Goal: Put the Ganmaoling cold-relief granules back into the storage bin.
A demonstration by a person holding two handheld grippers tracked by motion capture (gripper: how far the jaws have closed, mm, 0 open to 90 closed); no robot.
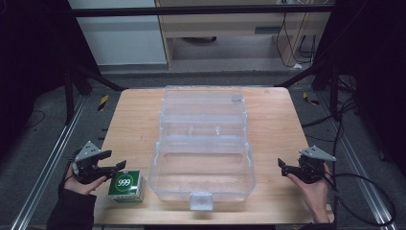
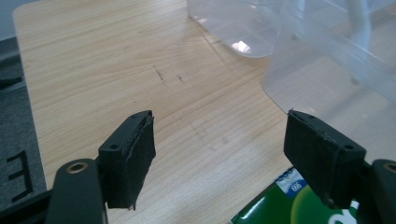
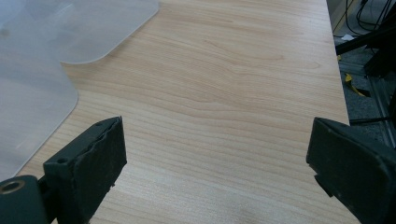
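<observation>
A small green-and-white cardboard box marked 999 (image 1: 126, 186) sits near the wooden table's (image 1: 134, 124) front edge, just beside an open clear plastic organiser case (image 1: 201, 172). The left gripper (image 1: 114, 165), jaws spread, hovers by it; the right gripper (image 1: 283, 166), also spread, waits apart. A careless close could nudge the light box off.

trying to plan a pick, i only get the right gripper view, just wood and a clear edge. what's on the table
Observer: A clear box lies open mid-table, lid folded back on the far side.
Operator: anything inside it
Observer: The near tray looks empty in the high view.
Operator: anything else to grab
Observer: A green carton marked 999 sits left of the box, at the near edge.
Operator: where's the left gripper
Observer: The left gripper is open beside the carton; in its own view the carton shows under one jaw.
</observation>
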